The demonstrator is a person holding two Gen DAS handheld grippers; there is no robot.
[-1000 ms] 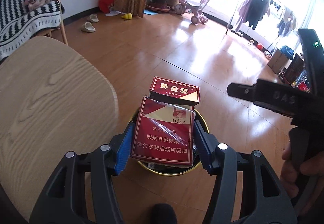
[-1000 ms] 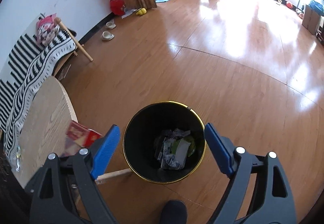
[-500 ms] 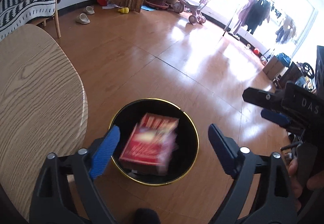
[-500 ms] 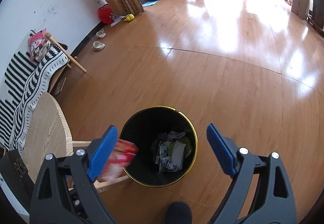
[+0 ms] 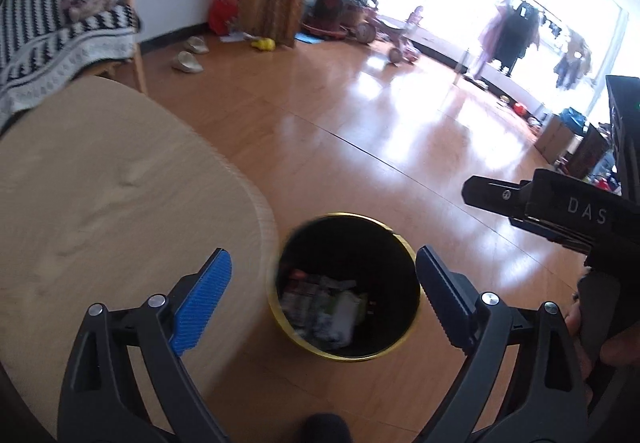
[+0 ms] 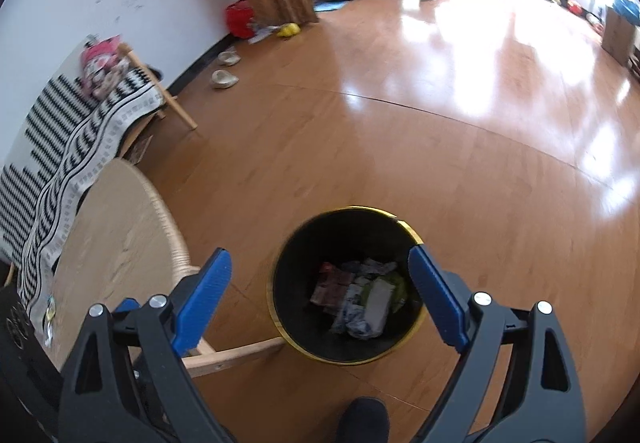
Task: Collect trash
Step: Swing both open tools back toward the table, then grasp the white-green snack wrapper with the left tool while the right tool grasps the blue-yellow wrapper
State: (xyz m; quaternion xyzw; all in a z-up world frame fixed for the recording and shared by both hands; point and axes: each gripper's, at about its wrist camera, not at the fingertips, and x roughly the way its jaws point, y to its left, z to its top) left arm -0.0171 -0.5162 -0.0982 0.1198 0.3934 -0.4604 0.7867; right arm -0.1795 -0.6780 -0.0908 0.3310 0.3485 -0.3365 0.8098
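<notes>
Both grippers hover above the black, gold-rimmed round bin [image 5: 346,283], low centre of frame. The left gripper [image 5: 322,291], jaws just opened wide, holds nothing; the right gripper [image 6: 318,293] likewise gapes empty. Red carton and crumpled wrappers [image 6: 358,295] lie inside. Withdraw clear of the rim before seeking further trash.
</notes>
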